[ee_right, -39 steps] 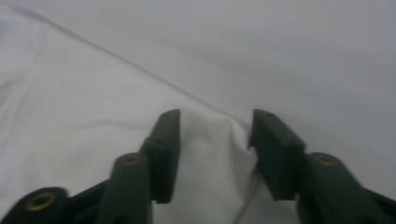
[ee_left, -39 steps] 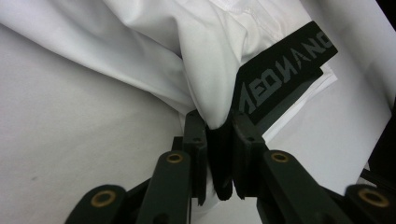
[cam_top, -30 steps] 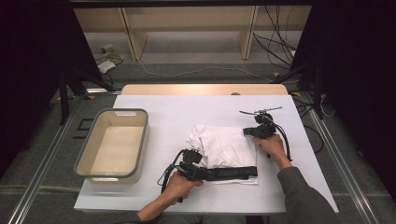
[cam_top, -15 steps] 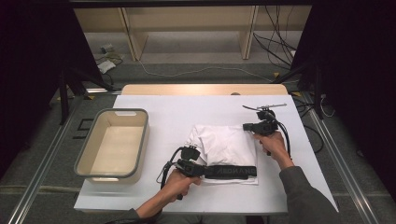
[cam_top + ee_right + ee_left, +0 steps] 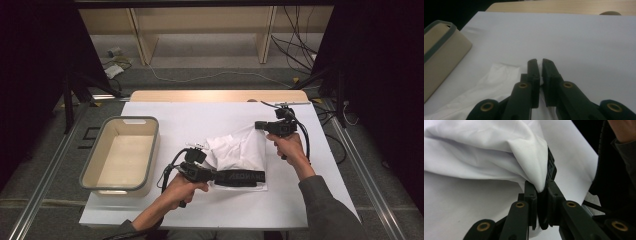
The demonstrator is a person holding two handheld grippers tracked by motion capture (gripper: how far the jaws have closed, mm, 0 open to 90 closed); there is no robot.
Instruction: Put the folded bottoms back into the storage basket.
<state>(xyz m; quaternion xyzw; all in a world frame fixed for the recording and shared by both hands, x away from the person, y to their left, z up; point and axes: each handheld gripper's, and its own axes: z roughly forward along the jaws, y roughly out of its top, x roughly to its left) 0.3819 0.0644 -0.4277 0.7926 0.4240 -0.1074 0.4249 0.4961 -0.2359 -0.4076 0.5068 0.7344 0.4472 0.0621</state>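
Lifting the far corner, my right gripper (image 5: 260,125) has climbed away from the table since a second ago, clenched on the white garment (image 5: 239,150); my left gripper (image 5: 541,192) stays clamped on the near fold with the black waistband (image 5: 240,177). The garment sits mid-table beside the beige bin (image 5: 122,155), so I judge a fold is underway
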